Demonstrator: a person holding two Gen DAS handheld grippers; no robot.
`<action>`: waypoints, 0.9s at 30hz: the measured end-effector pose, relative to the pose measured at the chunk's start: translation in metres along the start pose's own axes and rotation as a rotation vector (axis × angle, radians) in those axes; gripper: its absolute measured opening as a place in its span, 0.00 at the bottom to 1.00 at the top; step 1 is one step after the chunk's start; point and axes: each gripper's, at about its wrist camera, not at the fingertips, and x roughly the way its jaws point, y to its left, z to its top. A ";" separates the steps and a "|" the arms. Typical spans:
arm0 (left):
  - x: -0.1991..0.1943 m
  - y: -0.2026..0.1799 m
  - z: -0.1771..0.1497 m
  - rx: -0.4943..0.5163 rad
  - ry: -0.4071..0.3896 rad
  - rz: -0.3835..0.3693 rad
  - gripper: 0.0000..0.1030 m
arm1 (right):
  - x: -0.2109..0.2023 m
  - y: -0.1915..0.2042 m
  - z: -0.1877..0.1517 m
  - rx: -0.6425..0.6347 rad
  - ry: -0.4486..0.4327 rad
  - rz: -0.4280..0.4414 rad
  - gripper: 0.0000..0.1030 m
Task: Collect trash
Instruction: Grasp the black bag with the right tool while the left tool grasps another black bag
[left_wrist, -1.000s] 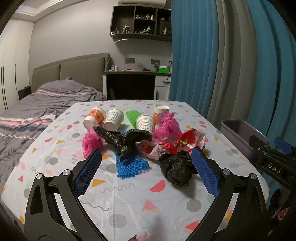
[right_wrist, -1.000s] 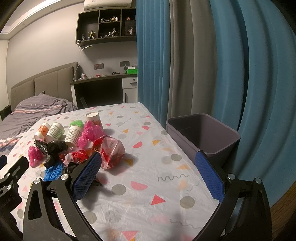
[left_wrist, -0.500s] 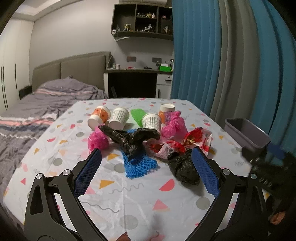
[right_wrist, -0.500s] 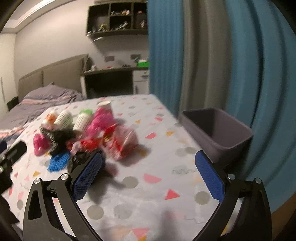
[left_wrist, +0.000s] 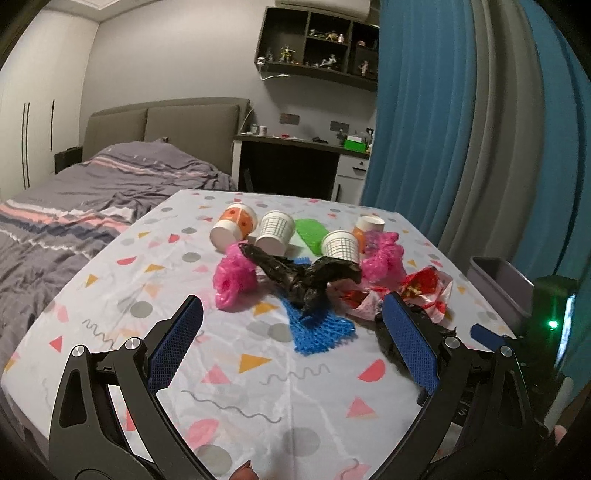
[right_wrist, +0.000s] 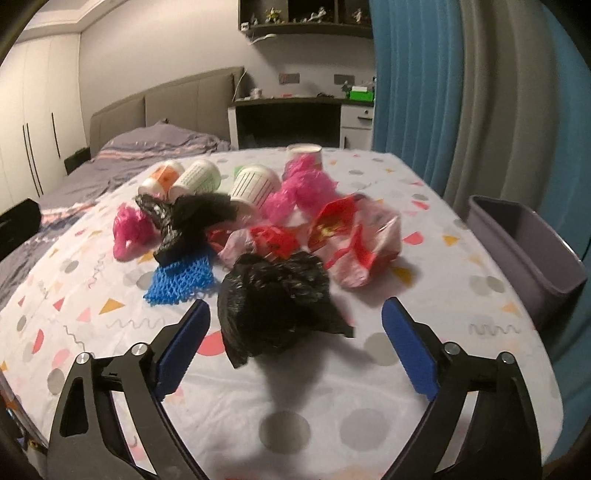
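Observation:
A pile of trash lies on the patterned table. A crumpled black bag sits just ahead of my open right gripper, between its jaws' line but apart from them. Behind it lie a red-and-white wrapper, a blue net, a long black bag, pink bags and several paper cups. My left gripper is open and empty, short of the blue net. The right gripper's body shows at the left wrist view's right edge.
A grey bin stands off the table's right edge, against blue and grey curtains. A bed lies to the left; a desk and shelf stand behind the table.
My right gripper has swung left and forward from facing the bin to facing the crumpled black bag. My left gripper has drifted left, so the pile now sits right of its centre.

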 end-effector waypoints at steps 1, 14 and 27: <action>0.001 0.002 -0.001 -0.004 -0.001 0.003 0.93 | 0.004 0.002 0.000 0.002 0.010 0.003 0.81; 0.027 0.000 -0.007 0.010 0.040 -0.013 0.69 | 0.012 0.000 -0.008 -0.026 0.047 0.058 0.08; 0.100 -0.030 0.016 0.115 0.092 -0.046 0.58 | -0.028 -0.029 -0.003 0.008 -0.049 0.068 0.05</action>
